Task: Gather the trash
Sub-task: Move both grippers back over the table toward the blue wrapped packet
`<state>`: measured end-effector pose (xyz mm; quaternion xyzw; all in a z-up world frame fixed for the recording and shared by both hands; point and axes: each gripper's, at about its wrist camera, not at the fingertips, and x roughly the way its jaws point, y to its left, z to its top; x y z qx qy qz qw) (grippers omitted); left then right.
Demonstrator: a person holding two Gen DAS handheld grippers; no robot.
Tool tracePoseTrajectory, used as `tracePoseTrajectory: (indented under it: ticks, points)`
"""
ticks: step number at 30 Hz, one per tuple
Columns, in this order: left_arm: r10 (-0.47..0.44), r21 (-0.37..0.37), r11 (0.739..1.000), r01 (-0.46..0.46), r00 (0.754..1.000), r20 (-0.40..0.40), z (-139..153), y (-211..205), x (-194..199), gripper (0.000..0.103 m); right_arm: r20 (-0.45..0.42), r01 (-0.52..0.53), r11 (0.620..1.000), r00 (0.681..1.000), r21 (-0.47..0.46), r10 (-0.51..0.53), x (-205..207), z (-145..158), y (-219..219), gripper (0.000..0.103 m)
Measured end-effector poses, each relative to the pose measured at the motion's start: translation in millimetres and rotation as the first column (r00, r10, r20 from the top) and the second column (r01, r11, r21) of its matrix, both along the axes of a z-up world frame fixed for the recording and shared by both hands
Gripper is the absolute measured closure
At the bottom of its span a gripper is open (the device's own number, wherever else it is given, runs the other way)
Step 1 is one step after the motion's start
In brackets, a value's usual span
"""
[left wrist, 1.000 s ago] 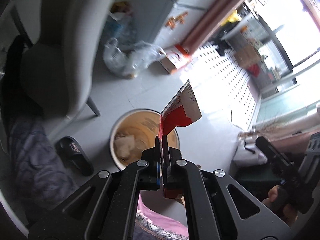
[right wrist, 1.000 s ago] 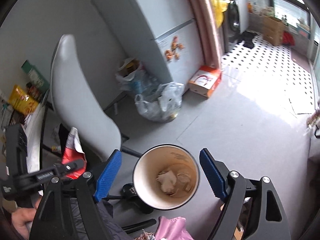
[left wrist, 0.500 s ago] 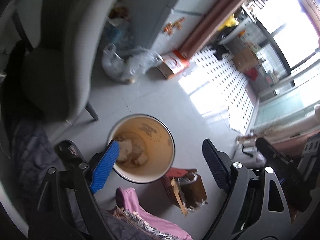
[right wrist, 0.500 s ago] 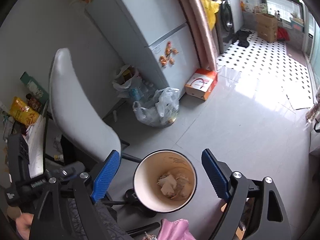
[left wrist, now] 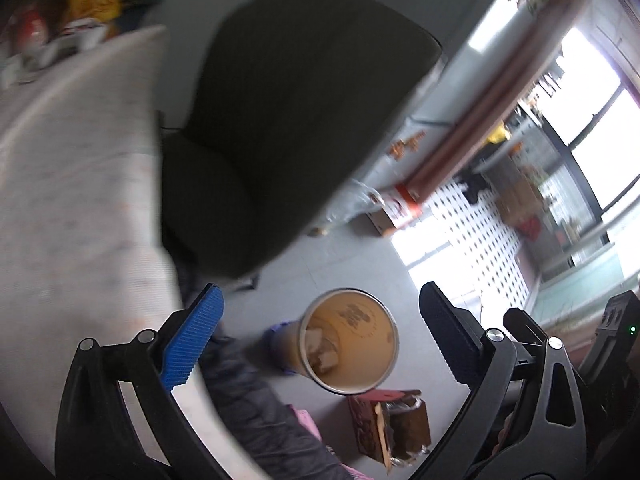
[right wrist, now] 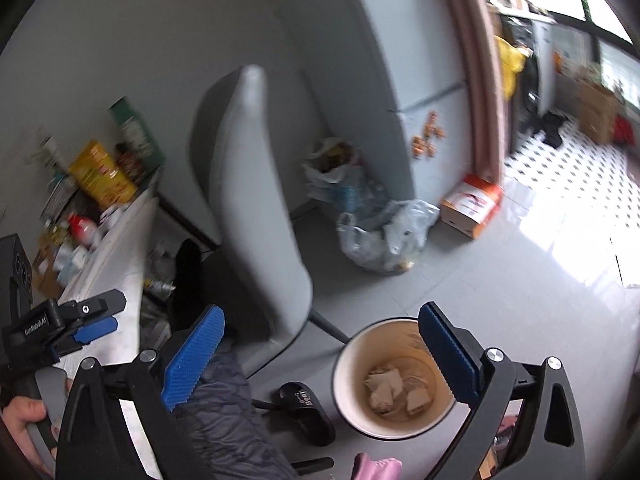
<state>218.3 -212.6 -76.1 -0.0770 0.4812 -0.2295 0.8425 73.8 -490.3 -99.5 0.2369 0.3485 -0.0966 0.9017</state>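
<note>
A: Left gripper (left wrist: 320, 332)?
B: Jaws opening, wide, empty.
A: Right gripper (right wrist: 320, 350)?
B: Also opening wide, holds nothing.
A: Trash?
B: Crumpled paper (right wrist: 384, 384) sits inside the bin (right wrist: 352, 408) on the floor below, beyond both grippers' fingers.
</note>
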Motion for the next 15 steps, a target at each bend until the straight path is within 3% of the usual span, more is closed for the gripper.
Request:
tracePoseTrajectory:
  ticks: [15]
  points:
    - [0.195,-0.079,0.979,-0.19,0.979,0.056,20.9,130.7,-22.8,0.006,0.037,-0.229,0.972,0.972,-0.054,0.232,28.2,41.0,120.7,0.008]
